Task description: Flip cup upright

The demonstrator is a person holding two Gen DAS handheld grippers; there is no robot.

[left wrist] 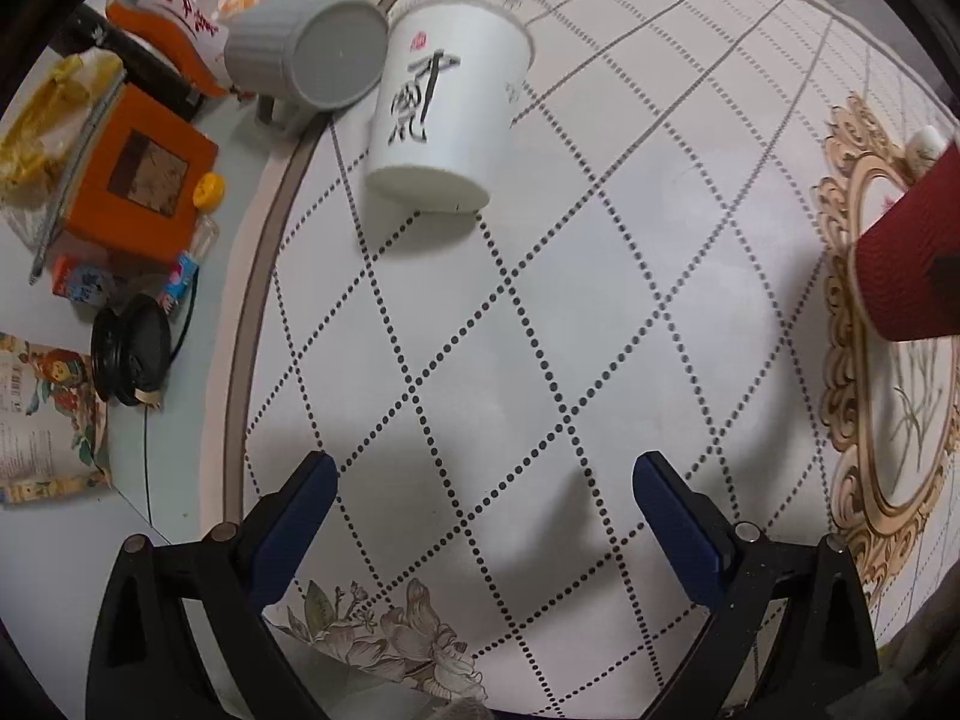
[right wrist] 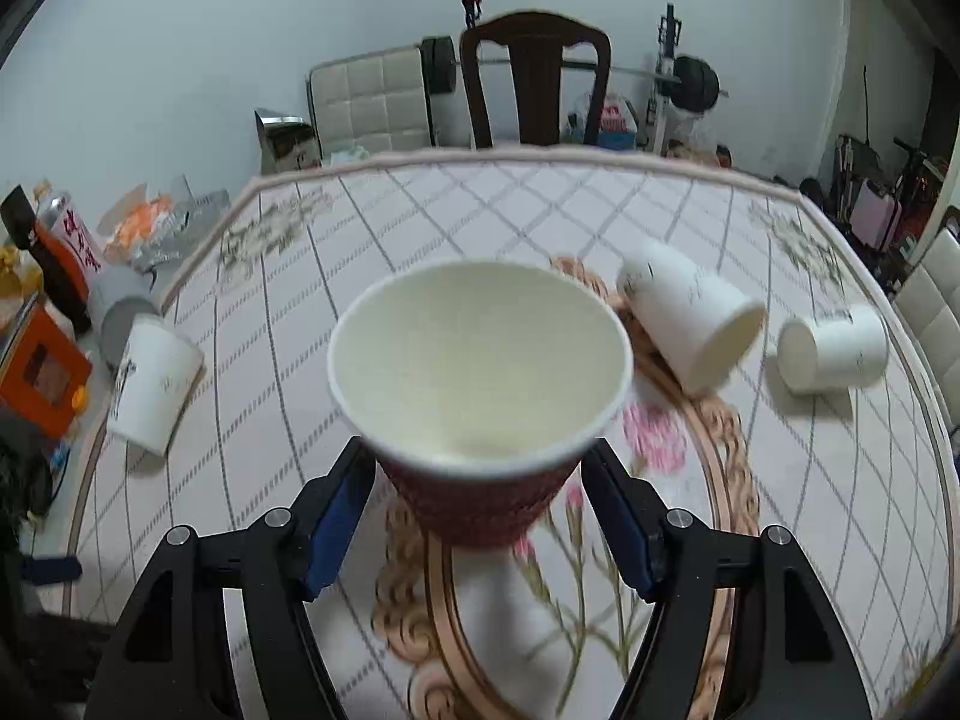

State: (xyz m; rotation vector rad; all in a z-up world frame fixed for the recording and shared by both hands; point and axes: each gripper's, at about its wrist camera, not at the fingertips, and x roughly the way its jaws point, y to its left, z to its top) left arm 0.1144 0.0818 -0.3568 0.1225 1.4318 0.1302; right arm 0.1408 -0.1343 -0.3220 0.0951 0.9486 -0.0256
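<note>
Right jaws grip red cup [right wrist: 480,396] | left jaws open | patterned tablecloth [left wrist: 540,360]

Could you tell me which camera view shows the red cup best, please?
The right wrist view: the red cup sits centred between the right gripper's fingers, mouth towards the camera. The left wrist view catches only its side at the right edge.

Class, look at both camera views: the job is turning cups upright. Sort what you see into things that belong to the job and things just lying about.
Belongs to the job:
red cup, between the right gripper fingers
white cup with black writing, upside down
two white cups on their sides
left gripper, open

Just lying about:
grey mug
orange box
chair
</note>
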